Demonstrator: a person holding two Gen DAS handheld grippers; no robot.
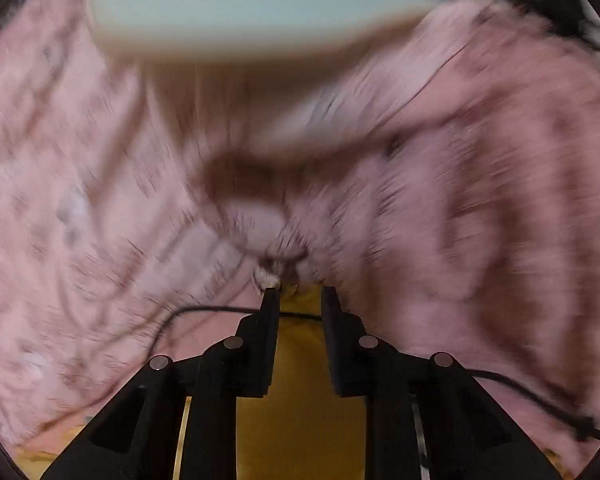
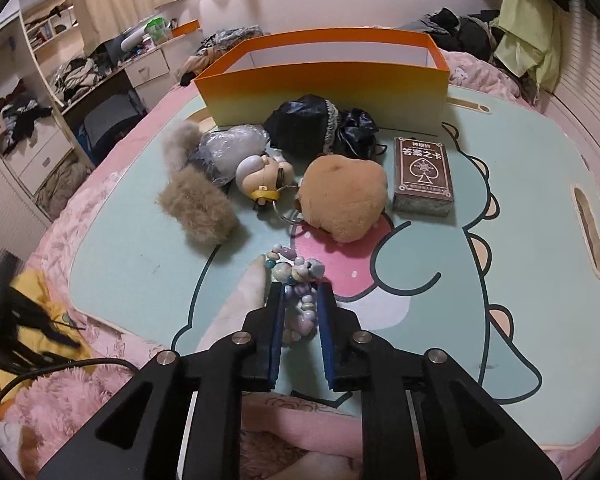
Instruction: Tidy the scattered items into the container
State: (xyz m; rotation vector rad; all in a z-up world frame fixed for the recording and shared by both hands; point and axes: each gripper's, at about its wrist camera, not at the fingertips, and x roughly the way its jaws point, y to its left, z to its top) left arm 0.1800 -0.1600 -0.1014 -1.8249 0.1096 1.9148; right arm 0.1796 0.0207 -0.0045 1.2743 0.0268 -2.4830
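In the right wrist view my right gripper (image 2: 300, 292) is closed around a string of pastel beads (image 2: 300, 276) low over the green dinosaur board (image 2: 140, 256). Beyond it lie a tan plush (image 2: 344, 196), a brown card box (image 2: 422, 176), a small doll keychain (image 2: 266, 174), a furry grey-brown piece (image 2: 198, 204), a plastic bag (image 2: 232, 144) and black fabric (image 2: 308, 124). The orange box (image 2: 324, 80) stands open at the back. The left wrist view is heavily blurred: my left gripper (image 1: 298, 292) hangs over pink bedding (image 1: 100, 200), jaws slightly apart, nothing clearly held.
The board rests on a pink fluffy bed (image 2: 80, 216). A black cable (image 2: 60, 368) and yellow cloth (image 2: 48, 308) lie at the left. A desk and shelves (image 2: 60, 60) stand left, clothes (image 2: 520, 32) at the back right. The board's edge (image 1: 220, 20) shows blurred in the left view.
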